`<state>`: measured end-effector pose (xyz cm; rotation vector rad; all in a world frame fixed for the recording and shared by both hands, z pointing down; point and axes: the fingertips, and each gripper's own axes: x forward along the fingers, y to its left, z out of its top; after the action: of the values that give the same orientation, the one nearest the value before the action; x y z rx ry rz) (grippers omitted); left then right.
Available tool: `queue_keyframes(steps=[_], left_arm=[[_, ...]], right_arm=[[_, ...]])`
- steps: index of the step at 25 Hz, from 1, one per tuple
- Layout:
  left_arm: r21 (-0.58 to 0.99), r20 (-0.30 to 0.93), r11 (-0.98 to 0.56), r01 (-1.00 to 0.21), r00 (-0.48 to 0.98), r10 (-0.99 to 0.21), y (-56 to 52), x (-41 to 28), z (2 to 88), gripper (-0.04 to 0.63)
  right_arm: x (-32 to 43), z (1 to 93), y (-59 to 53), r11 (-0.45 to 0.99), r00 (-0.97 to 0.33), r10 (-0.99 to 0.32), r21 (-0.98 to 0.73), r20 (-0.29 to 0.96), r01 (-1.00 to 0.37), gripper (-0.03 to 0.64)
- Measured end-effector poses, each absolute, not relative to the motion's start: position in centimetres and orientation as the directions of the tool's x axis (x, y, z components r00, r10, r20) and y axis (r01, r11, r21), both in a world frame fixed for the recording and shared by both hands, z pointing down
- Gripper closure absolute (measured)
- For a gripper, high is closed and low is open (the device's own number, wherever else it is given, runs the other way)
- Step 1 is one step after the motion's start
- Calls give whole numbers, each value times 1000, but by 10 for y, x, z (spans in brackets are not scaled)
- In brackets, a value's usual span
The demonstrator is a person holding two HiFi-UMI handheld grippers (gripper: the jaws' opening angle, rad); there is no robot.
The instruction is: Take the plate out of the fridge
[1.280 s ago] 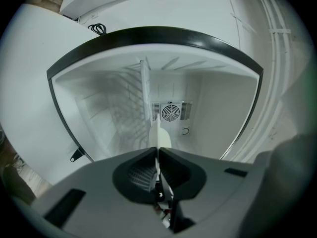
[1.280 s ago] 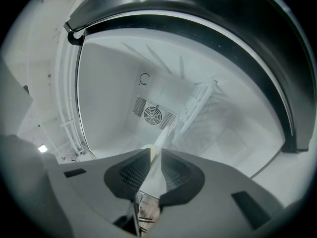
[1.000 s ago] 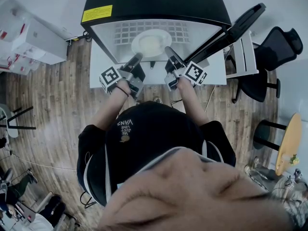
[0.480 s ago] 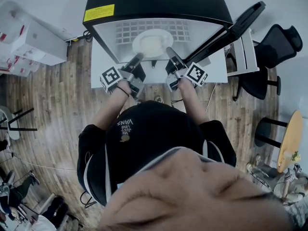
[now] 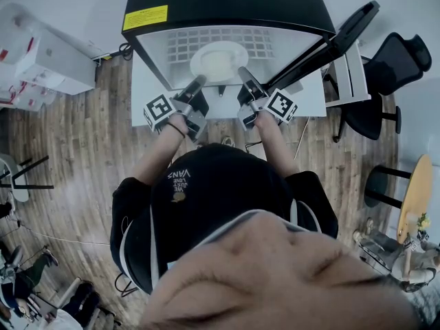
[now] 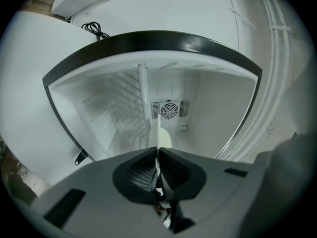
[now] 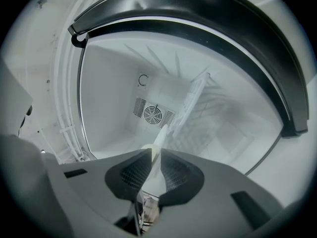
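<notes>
A round white plate (image 5: 218, 60) lies on the wire shelf (image 5: 265, 43) inside the open black fridge (image 5: 227, 5). My left gripper (image 5: 200, 81) is shut on the plate's near-left rim. My right gripper (image 5: 240, 71) is shut on the near-right rim. In the left gripper view the plate (image 6: 164, 140) shows edge-on, pinched between the jaws of the left gripper (image 6: 157, 150). The right gripper view has the same thin rim (image 7: 159, 142) clamped by the right gripper (image 7: 155, 155). The plate still rests on the shelf.
The fridge door (image 5: 344, 36) swings open to the right. A fan vent (image 6: 169, 109) sits on the fridge's back wall. A black office chair (image 5: 388, 81) stands to the right, white boxes (image 5: 48, 57) to the left, and a round wooden table (image 5: 416, 198) at the far right.
</notes>
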<state>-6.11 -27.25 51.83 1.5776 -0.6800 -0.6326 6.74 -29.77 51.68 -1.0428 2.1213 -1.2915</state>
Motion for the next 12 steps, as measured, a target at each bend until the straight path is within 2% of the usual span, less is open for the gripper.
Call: queue_keyframes(steps=[3,6,12], left_arm=[[994,-17,-84,-67,678,-735,-273,-62,517,561],[994,-21,-85,-62,679,-734,-274,-61,516,561],[995,-12,-74,-64,675,-738,-277,-61,520,561]], right_arm=[[72,523,-297,239,-598,-798,-875,71,-422,561],[63,511,-302,305,-627,-779,-881,-11,-363,561],[64,512,-308,298,-627,-779,-884,-6,-361,561]])
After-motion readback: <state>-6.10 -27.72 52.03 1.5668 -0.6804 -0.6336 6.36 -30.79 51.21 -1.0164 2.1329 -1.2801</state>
